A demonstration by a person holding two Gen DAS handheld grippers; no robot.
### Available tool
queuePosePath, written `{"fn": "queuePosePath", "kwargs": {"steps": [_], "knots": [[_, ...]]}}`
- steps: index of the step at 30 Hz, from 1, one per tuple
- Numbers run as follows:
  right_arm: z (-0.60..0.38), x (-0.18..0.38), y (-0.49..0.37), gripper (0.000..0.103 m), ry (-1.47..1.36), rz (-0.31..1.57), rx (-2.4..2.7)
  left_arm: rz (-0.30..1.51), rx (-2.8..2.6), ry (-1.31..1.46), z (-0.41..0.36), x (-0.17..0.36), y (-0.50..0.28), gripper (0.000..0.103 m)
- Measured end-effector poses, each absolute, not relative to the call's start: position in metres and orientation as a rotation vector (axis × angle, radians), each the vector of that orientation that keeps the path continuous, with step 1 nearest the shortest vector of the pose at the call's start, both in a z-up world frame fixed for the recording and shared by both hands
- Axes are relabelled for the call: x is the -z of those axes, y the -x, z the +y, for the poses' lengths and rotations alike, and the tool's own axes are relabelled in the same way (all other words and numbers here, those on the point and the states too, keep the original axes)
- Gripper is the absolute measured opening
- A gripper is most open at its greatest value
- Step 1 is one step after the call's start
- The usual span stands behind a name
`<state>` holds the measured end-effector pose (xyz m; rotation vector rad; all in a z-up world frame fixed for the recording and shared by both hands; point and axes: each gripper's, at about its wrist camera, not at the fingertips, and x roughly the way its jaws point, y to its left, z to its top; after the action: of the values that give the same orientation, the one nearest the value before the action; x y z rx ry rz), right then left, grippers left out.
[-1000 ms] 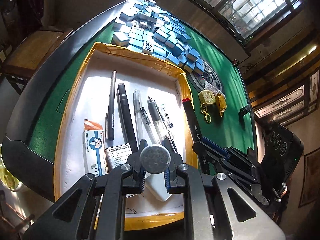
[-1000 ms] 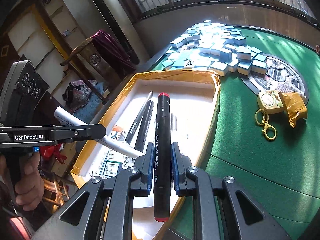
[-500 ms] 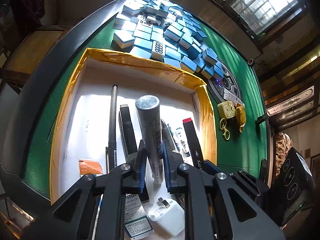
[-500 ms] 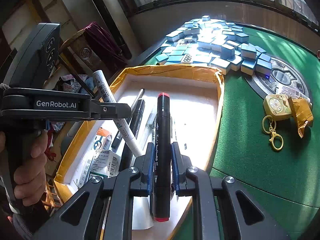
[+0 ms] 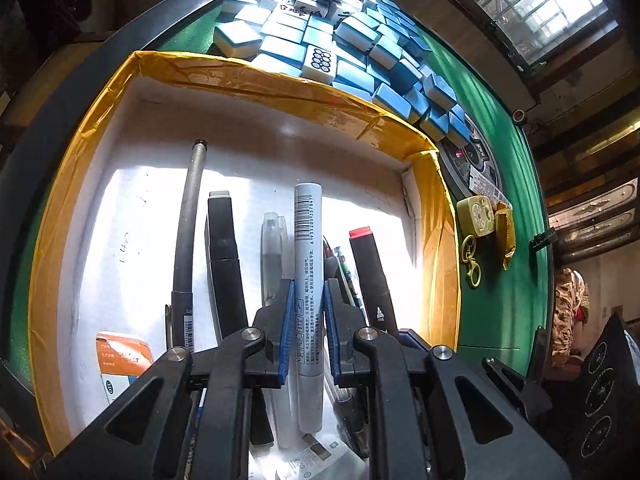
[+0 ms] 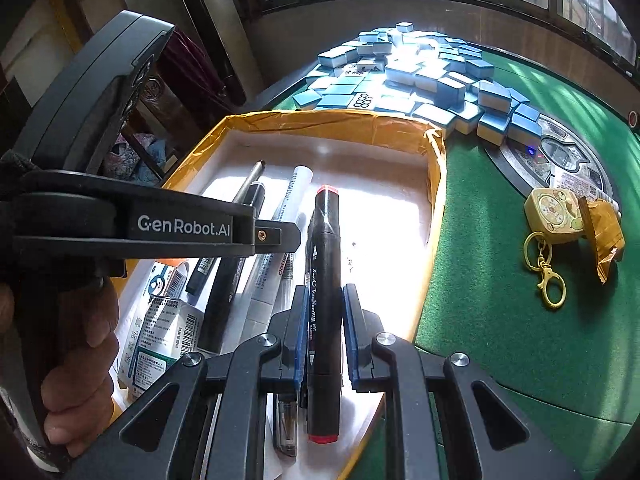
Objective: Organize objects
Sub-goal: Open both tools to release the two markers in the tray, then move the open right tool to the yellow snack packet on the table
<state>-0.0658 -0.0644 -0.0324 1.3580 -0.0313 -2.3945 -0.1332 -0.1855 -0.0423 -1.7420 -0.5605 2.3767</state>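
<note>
A white box with yellow-taped walls (image 5: 256, 80) (image 6: 332, 120) sits on the green table and holds several pens. My left gripper (image 5: 307, 312) is shut on a silver-white marker (image 5: 306, 248), which lies low along the row of pens in the box. My right gripper (image 6: 323, 316) stands with its jaws a little apart around a black marker with red ends (image 6: 324, 280), which lies in the box beside the right wall. The left gripper's body (image 6: 152, 220) shows in the right wrist view, just left of the black marker.
A pile of blue mahjong tiles (image 5: 360, 40) (image 6: 420, 80) lies just beyond the box. A yellow keychain (image 6: 550, 216) and a brown wrapper (image 6: 600, 236) lie on the green felt to the right. Small cartons (image 6: 160, 320) and a white charger (image 5: 320, 460) lie at the box's near end.
My left gripper has swung the silver-white marker from upright down flat into the pen row. My right gripper has lowered the black marker into the box and its jaws have parted slightly.
</note>
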Motion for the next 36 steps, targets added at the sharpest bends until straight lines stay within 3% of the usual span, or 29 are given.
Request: {"fn": "queuePosePath", "kwargs": {"steps": [10,13,15,17,23,36], "knots": [[-0.069,0.035,0.063,0.015,-1.335,-0.036,2.380,-0.626,-2.405,1.707,-0.193,0.046,0.124,0.014],[-0.058,0.032,0.063,0.020,-1.308,-0.130,2.346,-0.648,-2.442,1.662,-0.193,0.041,0.114,0.027],[-0.049,0.028,0.061,0.032,-1.282,-0.186,2.325,-0.638,-2.486,1.615,-0.190,0.033,0.104,0.039],[-0.037,0.023,0.057,0.032,-1.246,-0.247,2.298,-0.626,-2.531,1.555,-0.184,0.023,0.093,0.045],[0.020,0.005,0.027,0.043,-1.110,-0.326,2.273,-0.571,-2.599,1.393,-0.135,-0.004,0.058,0.052],[0.234,-0.023,-0.056,0.048,-0.907,-0.265,2.554,-0.488,-2.495,1.298,-0.013,-0.023,0.043,0.053]]}}
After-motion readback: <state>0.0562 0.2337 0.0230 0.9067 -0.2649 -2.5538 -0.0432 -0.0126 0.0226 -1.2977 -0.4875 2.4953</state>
